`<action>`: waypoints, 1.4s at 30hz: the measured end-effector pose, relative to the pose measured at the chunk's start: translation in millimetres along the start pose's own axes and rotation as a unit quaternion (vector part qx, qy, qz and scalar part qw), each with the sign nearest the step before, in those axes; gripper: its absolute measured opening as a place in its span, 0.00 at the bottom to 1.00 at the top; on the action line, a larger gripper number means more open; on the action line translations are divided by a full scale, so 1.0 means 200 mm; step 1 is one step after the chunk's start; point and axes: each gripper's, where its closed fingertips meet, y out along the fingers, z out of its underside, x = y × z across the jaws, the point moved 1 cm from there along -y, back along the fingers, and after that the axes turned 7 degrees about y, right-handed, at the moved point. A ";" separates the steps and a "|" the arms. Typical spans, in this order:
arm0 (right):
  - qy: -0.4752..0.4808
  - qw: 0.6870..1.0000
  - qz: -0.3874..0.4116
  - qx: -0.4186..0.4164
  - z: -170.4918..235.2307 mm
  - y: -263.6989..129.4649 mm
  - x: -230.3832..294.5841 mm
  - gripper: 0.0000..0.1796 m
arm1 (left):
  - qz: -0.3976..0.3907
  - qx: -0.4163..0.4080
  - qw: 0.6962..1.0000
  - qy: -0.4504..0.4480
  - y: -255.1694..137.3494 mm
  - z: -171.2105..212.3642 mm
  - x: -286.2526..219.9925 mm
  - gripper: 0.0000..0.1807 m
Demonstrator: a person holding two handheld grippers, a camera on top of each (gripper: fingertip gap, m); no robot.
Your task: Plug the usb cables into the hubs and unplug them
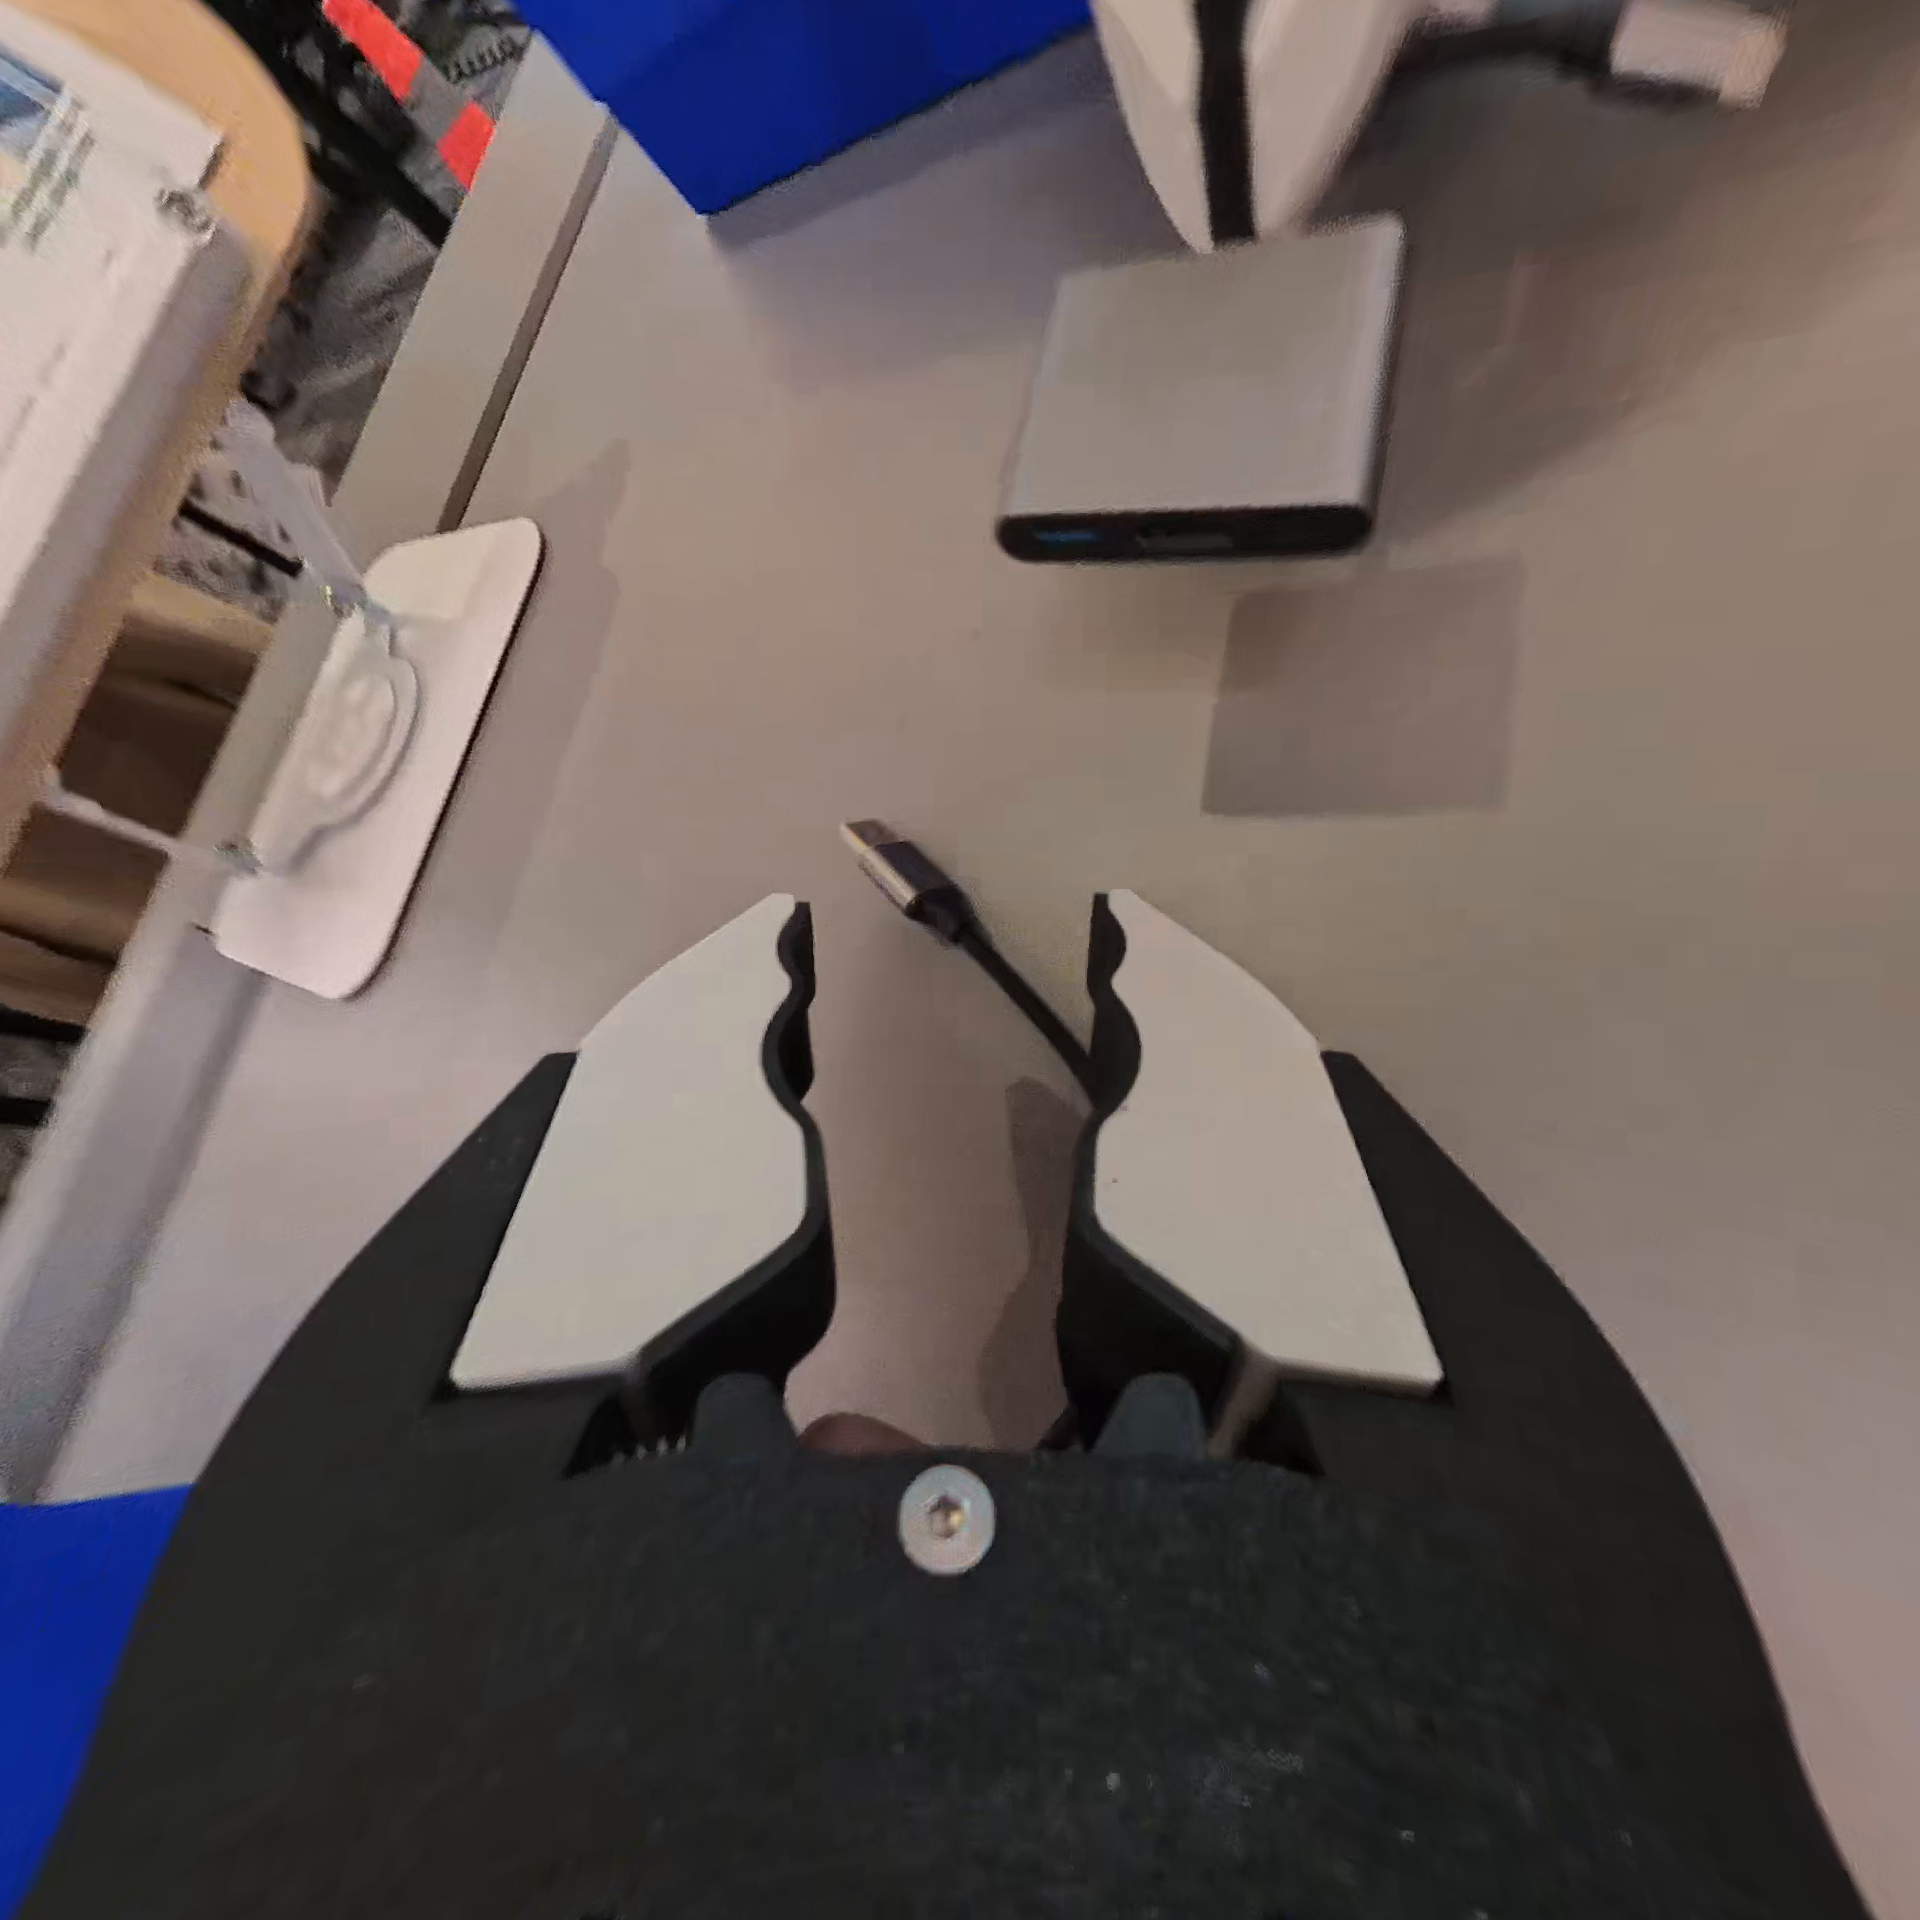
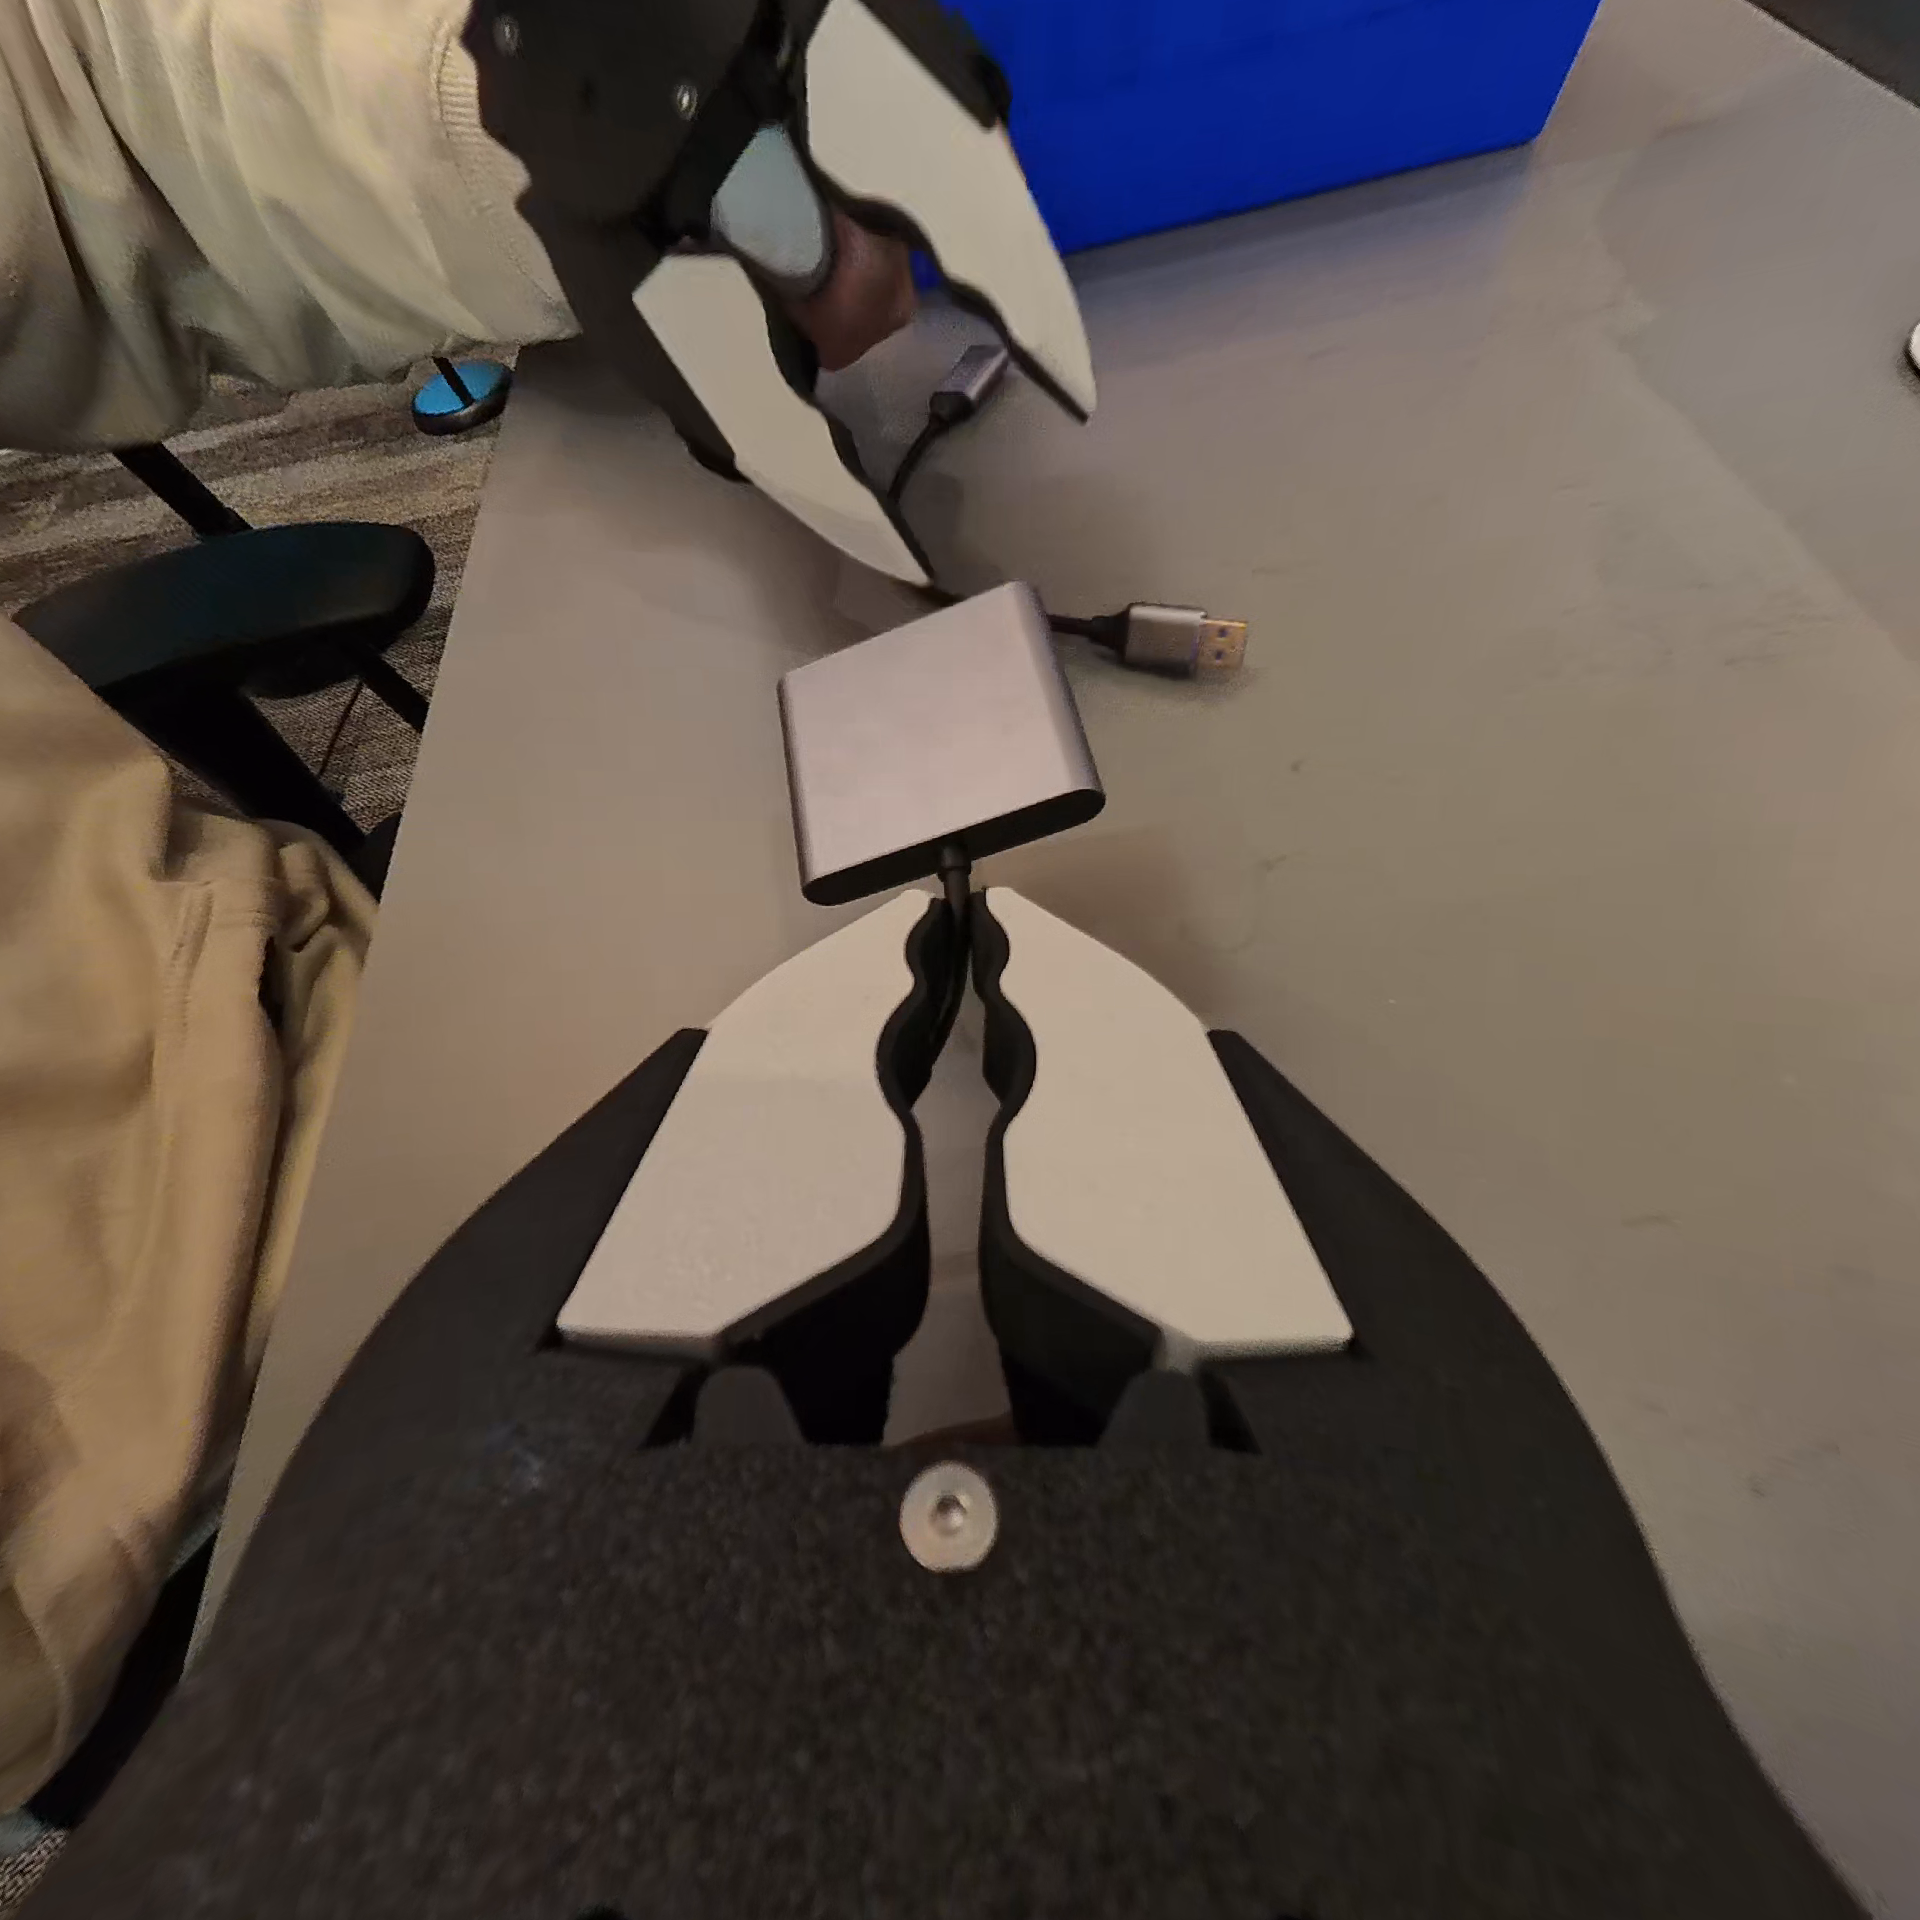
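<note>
A flat grey hub has its ports facing my left gripper. My right gripper is shut on the hub's short black cable right behind the hub. It also shows behind the hub in the left wrist view. I cannot tell whether the hub rests on the table. My left gripper is open and empty. A loose USB plug lies on the table just ahead of its tips. The plug's black cable runs back under the right finger. In the right wrist view this plug lies beyond the hub, below the open left gripper.
A blue box stands at the back of the grey table. A white plate with a clear holder sits at the table's left edge. A darker square patch lies before the hub. A person's beige clothing and a black chair are beside the table. Tip to tip, the grippers are about 12 centimeters apart.
</note>
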 end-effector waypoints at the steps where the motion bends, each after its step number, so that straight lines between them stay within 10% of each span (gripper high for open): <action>1: 0.000 1.000 0.000 -0.001 0.00 0.00 0.00 0.02 | -0.002 -0.006 0.999 -0.033 -0.01 -0.01 0.02 0.28; 12: -0.001 1.000 0.018 -0.012 0.00 -0.03 -0.05 0.02 | -0.279 0.137 0.941 -0.134 0.02 0.00 0.12 0.24; 20: -0.005 1.000 0.010 -0.027 -0.03 -0.06 -0.04 0.02 | -0.231 0.164 0.942 -0.182 0.18 0.07 0.08 0.31; 26: -0.004 0.999 0.003 -0.034 -0.03 -0.07 -0.03 0.02 | -0.199 0.208 0.941 -0.181 0.20 0.14 0.04 0.00; 42: -0.004 0.999 0.000 -0.034 -0.03 -0.06 -0.02 0.02 | -0.153 0.160 0.948 -0.229 0.10 0.12 0.00 0.00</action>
